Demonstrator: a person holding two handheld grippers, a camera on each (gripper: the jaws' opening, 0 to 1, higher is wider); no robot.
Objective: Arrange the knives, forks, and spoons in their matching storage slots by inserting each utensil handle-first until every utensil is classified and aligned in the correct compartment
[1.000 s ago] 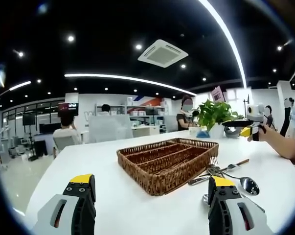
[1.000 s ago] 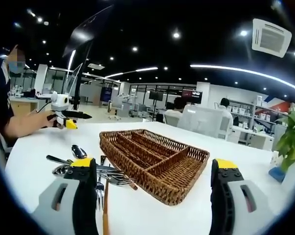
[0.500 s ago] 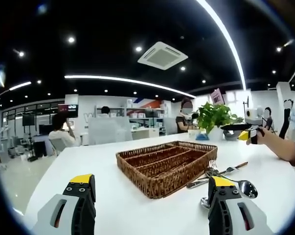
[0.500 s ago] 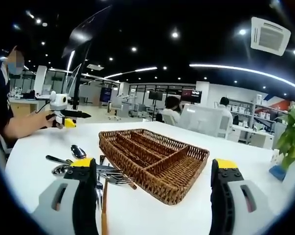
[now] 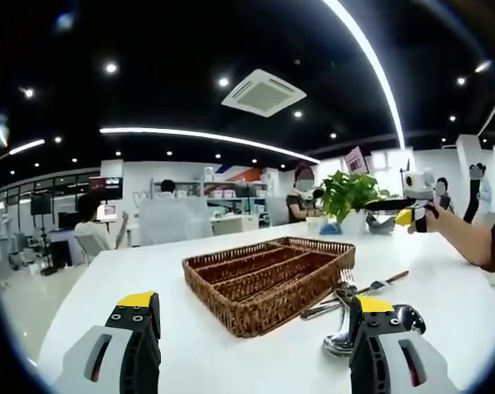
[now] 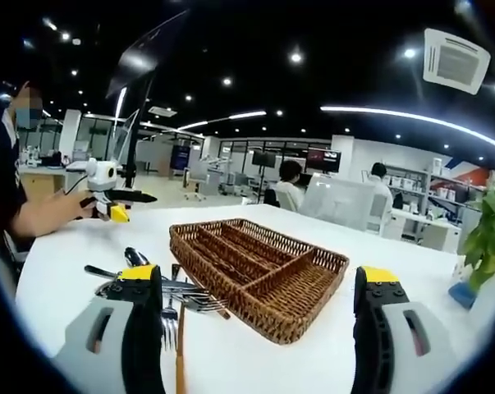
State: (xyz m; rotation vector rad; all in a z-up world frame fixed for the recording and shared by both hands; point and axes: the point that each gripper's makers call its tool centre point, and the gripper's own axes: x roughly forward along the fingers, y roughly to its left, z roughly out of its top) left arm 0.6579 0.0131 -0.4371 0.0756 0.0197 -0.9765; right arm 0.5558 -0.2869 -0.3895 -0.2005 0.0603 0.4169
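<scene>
A brown wicker cutlery tray [image 5: 268,277] [image 6: 259,264] with long slots and one cross slot lies on the white table [image 5: 190,353]. Beside it is a loose pile of forks, spoons and a wooden-handled knife [image 5: 355,297] [image 6: 167,292]. My left gripper [image 5: 254,328] hovers low over the near table edge, open, with nothing between its jaws. My right gripper [image 6: 259,328] is also open and empty, facing the tray. In each view the other gripper is in sight beyond the pile, held in a hand: the right one [image 5: 392,212], the left one [image 6: 132,205].
A potted green plant [image 5: 350,193] [image 6: 489,238] stands at the table's far end with a small blue object [image 6: 463,292] at its foot. A person's forearm [image 5: 473,238] [image 6: 42,209] reaches over the table. Desks, monitors and seated people fill the office behind.
Both views have shifted a little with the hands; the tray and pile now sit slightly lower and further left in the left gripper view. The tray, the utensils and the jaws' openings look unchanged.
</scene>
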